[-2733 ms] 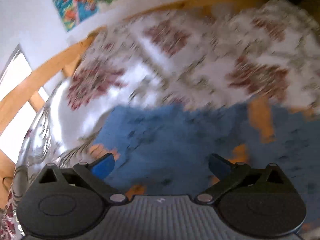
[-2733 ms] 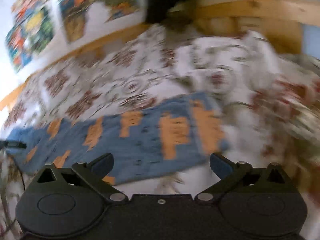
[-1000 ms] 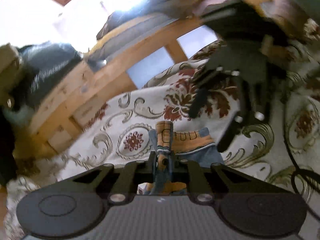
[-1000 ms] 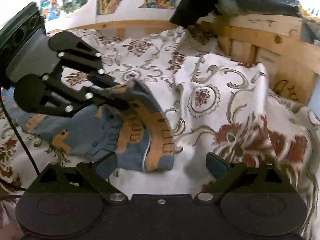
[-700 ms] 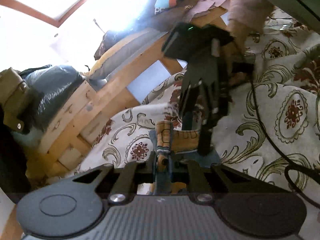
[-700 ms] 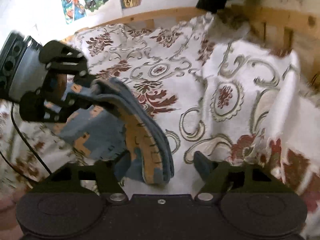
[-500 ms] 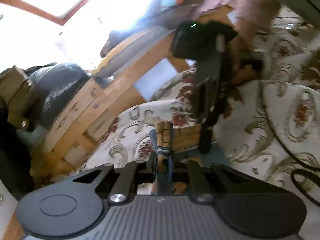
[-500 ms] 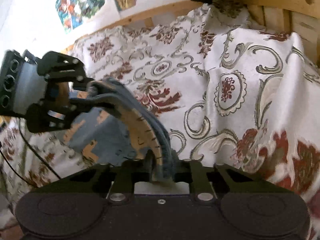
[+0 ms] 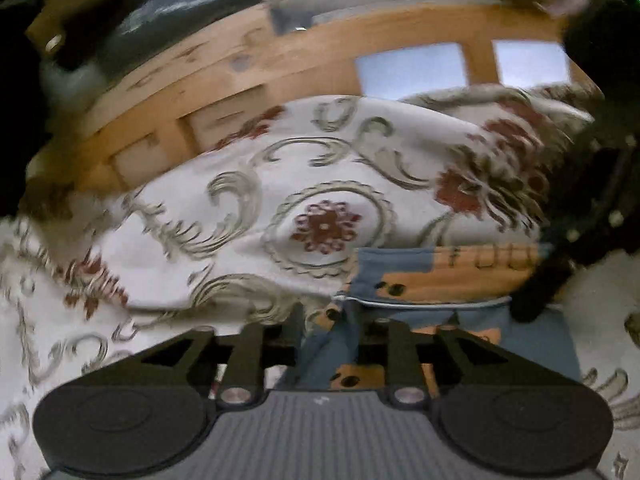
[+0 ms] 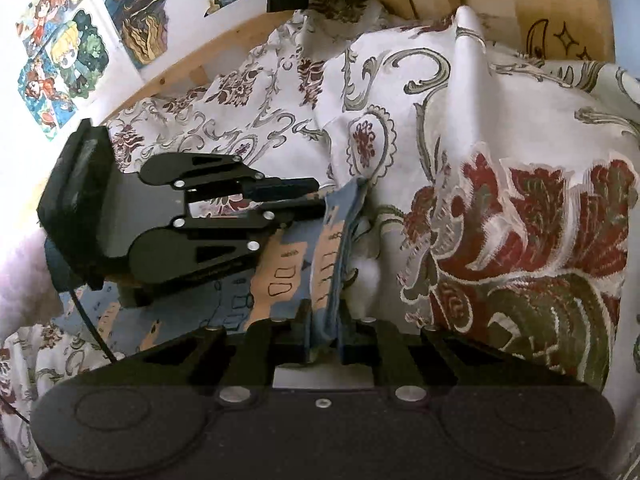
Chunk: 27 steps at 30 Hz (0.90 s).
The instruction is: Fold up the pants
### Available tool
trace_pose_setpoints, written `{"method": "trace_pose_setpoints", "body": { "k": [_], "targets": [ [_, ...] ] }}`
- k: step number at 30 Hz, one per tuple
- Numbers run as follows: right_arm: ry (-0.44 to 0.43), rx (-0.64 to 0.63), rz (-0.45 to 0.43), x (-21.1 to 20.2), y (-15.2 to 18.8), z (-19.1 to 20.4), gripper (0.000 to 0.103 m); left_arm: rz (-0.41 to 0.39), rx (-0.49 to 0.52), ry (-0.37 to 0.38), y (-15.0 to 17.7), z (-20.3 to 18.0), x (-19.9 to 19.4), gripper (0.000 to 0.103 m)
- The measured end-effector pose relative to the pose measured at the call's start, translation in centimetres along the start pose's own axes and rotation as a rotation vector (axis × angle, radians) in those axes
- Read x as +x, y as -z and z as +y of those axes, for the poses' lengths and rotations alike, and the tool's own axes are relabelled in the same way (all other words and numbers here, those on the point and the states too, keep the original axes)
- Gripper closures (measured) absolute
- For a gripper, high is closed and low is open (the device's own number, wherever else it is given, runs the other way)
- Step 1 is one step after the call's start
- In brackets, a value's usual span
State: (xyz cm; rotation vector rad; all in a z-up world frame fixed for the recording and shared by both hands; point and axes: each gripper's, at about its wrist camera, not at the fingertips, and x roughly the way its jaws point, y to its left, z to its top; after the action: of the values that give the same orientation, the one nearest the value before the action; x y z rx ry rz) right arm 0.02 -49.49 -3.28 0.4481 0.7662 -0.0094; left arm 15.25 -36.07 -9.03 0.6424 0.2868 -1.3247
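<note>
Both tools are clamped on the same garment. The left gripper (image 9: 335, 322) has its fingers drawn together on a gathered edge of the pants (image 9: 436, 276), blue fabric with orange patches and dark outlined marks; the cloth rises between the finger pads and spreads away to the right of them. In the right wrist view the same left gripper (image 10: 320, 200) enters from the left side, its black linkages nearly parallel and its tips closed on the upper corner of the folded edge. The right gripper (image 10: 323, 336) is likewise pressed together, pinching the lower end of that same edge, so the hem runs as a raised ridge from one tool to the other. The two tools stand near each other, not touching.

The pants (image 10: 280, 276) lie on the bedspread (image 10: 500, 168), a white cover with red floral medallions and grey-green scrolls, rumpled into thick folds just beside the held edge on its right. The rest of the garment lies flat toward the left edge of the bed, beneath the left tool. A black cable (image 10: 86, 322) trails from that tool across the fabric.

A wooden bed frame (image 9: 248, 68) borders the far edge of the cover. Colourful posters (image 10: 68, 52) hang on the white wall behind the bed. The left wrist view is motion-blurred.
</note>
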Motion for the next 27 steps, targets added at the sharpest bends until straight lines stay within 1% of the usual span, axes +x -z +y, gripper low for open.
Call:
{"method": "trace_pose_setpoints", "body": {
  "k": [1, 2, 4, 5, 6, 7, 9, 11, 13, 15, 17, 20, 23, 27],
  "targets": [
    [0.001, 0.006, -0.005, 0.0, 0.1, -0.1, 0.091, -0.003, -0.036, -0.011, 0.0, 0.5, -0.4, 0.057],
    [0.001, 0.017, -0.011, 0.0, 0.1, -0.2, 0.091, -0.003, -0.070, -0.019, -0.1, 1.0, -0.8, 0.053],
    [0.007, 0.035, -0.025, -0.1, 0.3, 0.0, 0.088, 0.005, -0.170, -0.029, -0.4, 2.2, -1.6, 0.036],
    [0.013, 0.042, -0.035, -0.1, 0.4, 0.1, 0.088, 0.013, -0.228, -0.016, -0.5, 2.9, -2.1, 0.031],
    [0.020, 0.048, -0.046, -0.2, 0.5, 0.2, 0.087, 0.028, -0.299, 0.007, -0.6, 3.8, -2.7, 0.023],
    [0.027, 0.058, -0.062, -0.6, 0.7, 0.3, 0.086, 0.041, -0.379, 0.034, -0.6, 4.7, -3.3, 0.018],
    [0.038, 0.086, -0.098, -0.9, 1.0, 0.7, 0.084, 0.060, -0.547, 0.095, -0.3, 6.1, -4.3, 0.017],
    [0.058, 0.108, -0.139, -1.3, 1.2, 1.2, 0.083, 0.087, -0.702, 0.178, 0.0, 7.2, -5.2, 0.017],
    [0.088, 0.086, -0.178, -1.6, 1.4, 2.2, 0.090, 0.108, -0.801, 0.249, 0.0, 7.7, -5.6, 0.017],
    [0.105, 0.039, -0.215, -1.9, 1.4, 3.5, 0.092, 0.123, -0.865, 0.291, -0.1, 7.8, -5.9, 0.017],
    [0.096, 0.000, -0.236, -2.0, 1.4, 4.8, 0.093, 0.148, -0.897, 0.304, -0.2, 7.5, -6.2, 0.017],
    [0.086, -0.031, -0.236, -1.7, 1.5, 6.3, 0.093, 0.172, -0.902, 0.313, -0.3, 7.0, -6.3, 0.017],
    [0.096, -0.113, -0.233, -1.3, 1.7, 7.9, 0.093, 0.202, -0.909, 0.305, -0.4, 6.9, -6.3, 0.017],
    [0.099, -0.181, -0.225, -0.5, 1.9, 9.4, 0.093, 0.232, -0.929, 0.301, -0.2, 7.4, -5.7, 0.017]
  ]
}}
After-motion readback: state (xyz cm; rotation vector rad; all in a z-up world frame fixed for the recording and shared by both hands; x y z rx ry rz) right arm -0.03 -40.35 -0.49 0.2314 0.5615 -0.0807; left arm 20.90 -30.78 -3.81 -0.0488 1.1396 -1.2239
